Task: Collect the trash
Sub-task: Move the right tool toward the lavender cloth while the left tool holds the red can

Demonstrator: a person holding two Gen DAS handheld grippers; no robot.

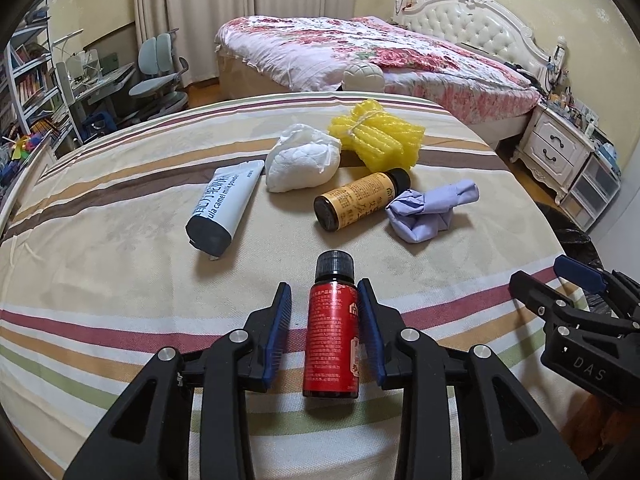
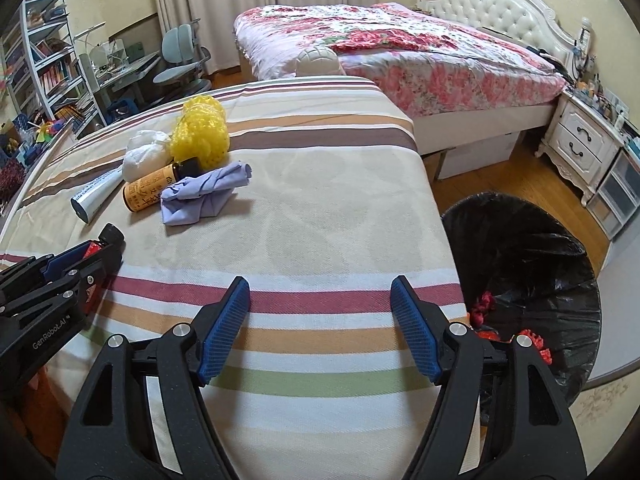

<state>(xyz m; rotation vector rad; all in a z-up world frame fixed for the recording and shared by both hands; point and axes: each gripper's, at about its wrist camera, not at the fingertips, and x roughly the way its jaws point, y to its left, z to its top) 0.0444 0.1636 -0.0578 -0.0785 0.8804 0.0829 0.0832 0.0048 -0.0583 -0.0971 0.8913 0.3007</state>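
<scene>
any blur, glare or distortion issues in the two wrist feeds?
Left wrist view: sharp; heavy fisheye bowing of the striped cloth-covered table, black vignette corners; the red-labelled dark bottle between the left gripper jaws casts a soft shadow, no harsh glare. Right wrist view: same barrel distortion; the black-lined trash bin shows faint sheen on its plastic; the right gripper is in focus.

left gripper [image 1: 325, 300] with blue pads straddles a small red-labelled bottle with black cap [image 1: 331, 330] lying on a striped cloth-covered table [image 1: 120, 280].
</scene>
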